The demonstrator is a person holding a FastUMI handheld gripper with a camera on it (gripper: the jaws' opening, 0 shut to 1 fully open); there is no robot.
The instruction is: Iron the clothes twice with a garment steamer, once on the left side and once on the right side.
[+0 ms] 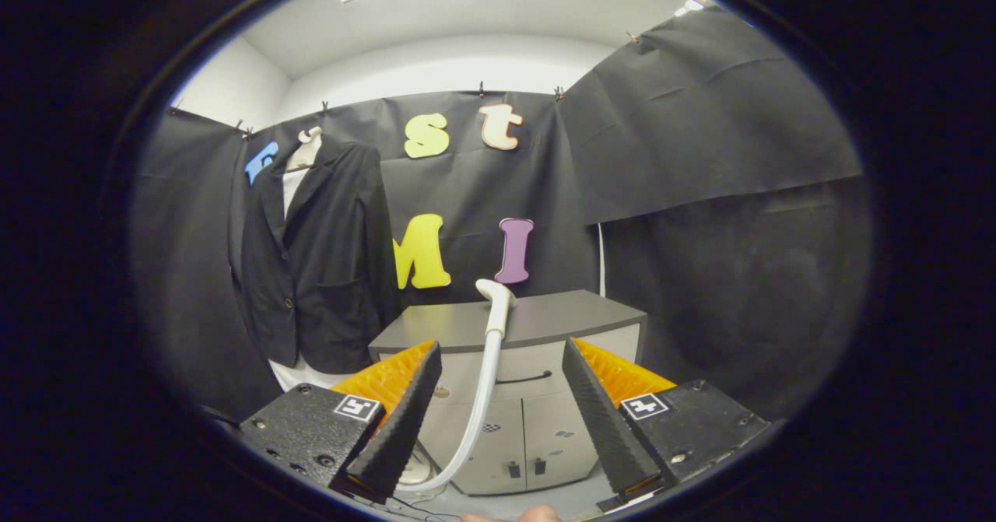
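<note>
Booth wall, jacket [315,261], spread gripper [498,382]

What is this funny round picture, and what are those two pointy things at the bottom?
The picture comes from a camera that rides on a hand-held gripper, a two-fingered grabbing tool a person carries. The pointy things are its fingers, spread open and holding nothing. Between and beyond them stands a grey cabinet. A white steamer head on a hose stands in front of it. To the left of the cabinet, a dark jacket hangs against the black cloth wall, waiting to be steamed.
</note>
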